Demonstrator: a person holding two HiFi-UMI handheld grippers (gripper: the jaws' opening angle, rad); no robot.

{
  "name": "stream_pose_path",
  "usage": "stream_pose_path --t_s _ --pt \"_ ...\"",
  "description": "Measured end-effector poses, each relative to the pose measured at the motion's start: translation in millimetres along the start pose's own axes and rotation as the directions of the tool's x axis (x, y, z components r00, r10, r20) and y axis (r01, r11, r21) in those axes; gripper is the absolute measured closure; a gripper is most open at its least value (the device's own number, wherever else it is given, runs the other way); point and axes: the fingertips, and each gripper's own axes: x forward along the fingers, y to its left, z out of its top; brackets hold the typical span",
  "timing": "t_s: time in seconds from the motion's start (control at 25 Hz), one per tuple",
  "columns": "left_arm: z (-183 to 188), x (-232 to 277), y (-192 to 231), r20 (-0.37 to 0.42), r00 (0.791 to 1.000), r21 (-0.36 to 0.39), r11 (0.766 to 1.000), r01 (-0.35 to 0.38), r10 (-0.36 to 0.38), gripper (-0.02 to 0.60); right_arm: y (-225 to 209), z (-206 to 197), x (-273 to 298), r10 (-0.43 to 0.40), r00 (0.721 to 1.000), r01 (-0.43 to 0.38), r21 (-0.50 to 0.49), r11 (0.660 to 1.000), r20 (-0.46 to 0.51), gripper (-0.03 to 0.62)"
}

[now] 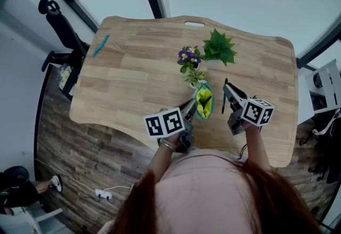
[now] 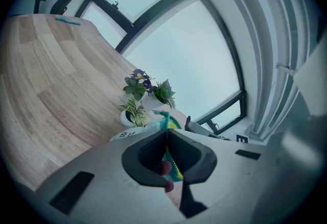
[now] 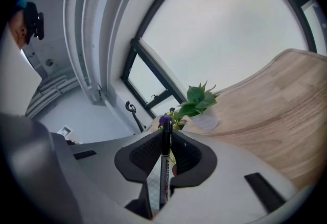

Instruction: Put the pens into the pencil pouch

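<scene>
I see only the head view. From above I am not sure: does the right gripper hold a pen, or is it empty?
Observer: It holds one. In the right gripper view, the right gripper is shut on a black pen, whose tip stands past the jaws.
Operator: And the left gripper, is it on the pouch?
Observer: Yes. In the left gripper view, the left gripper is shut on the rim of the pouch, right at its teal zipper.
Operator: Is the pen plain black?
Observer: No. Its barrel carries a pale label with print, too small to read.
</scene>
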Motion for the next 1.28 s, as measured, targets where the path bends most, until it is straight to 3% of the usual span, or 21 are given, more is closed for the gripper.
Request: stream_pose_path --t_s 0.36,0.8,1.04,1.28 --pt "-0.1 -0.3 0.7 -0.002 1.0 0.004 1.0 0.0 0.0 0.572 23.5 33.2 -7.1 0.111 0.982 -0.124 0.071 0.99 0.155 0.543" --pt "-1.6 0.5 -0.8 -0.009 1.0 0.011 1.0 0.004 -0.004 0.572 69.4 77.4 -18.3 0.252 0.902 -0.275 0.016 0.961 0.352 0.543" --pt "-2.2 0.2 -1.4 -0.014 1.0 0.013 1.0 0.006 -0.006 0.572 84.6 75.6 -14.7 0.293 0.882 -0.303 -0.033 0.952 0.37 0.543" --pt "-2.5 0.3 -2.5 -0.024 1.0 0.023 1.0 0.007 -0.007 0.572 91.8 60.5 1.1 0.31 0.897 -0.293 -0.102 0.951 0.316 0.543"
